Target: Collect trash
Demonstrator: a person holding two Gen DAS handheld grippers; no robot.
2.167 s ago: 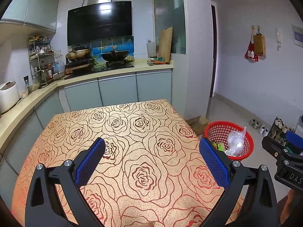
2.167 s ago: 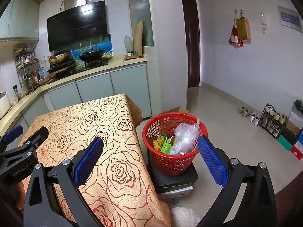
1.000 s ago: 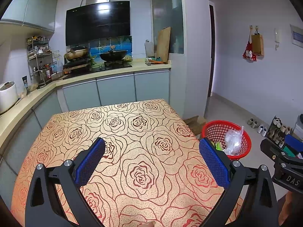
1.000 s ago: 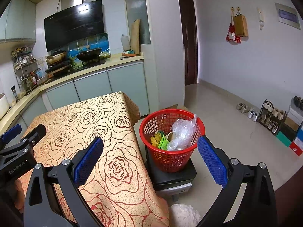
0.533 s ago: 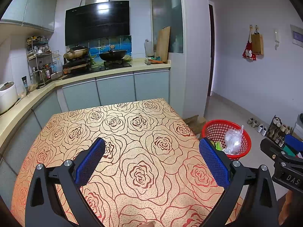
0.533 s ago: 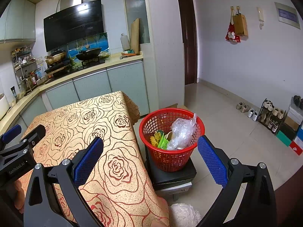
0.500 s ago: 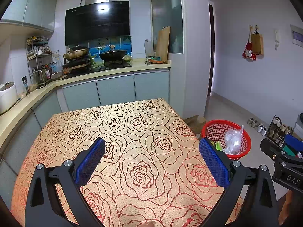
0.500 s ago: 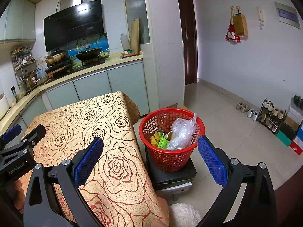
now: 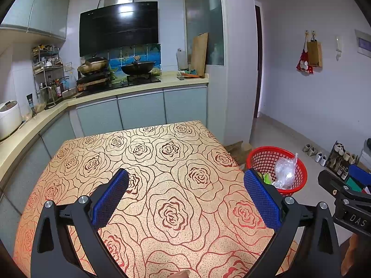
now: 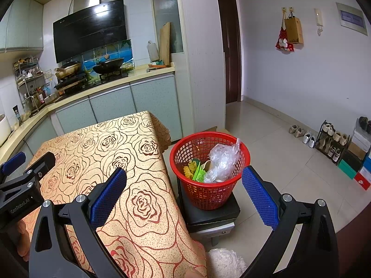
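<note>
the left claw [image 9: 185, 197] hangs wide open and empty over the rose-patterned worktop [image 9: 162, 162]. to its right, off the worktop's edge, a red basket [image 9: 299, 169] holds a crumpled clear plastic bag [image 9: 285, 173]. the right claw [image 9: 347, 192] shows farther right.

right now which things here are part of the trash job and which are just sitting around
Part of the job:
- red basket on the black stool
- clear plastic bag, green and yellow scraps inside it
- left claw, right claw, both open and empty

Just sitting around:
- rose tablecloth
- wok
- cutting board
- shoe rack
</note>
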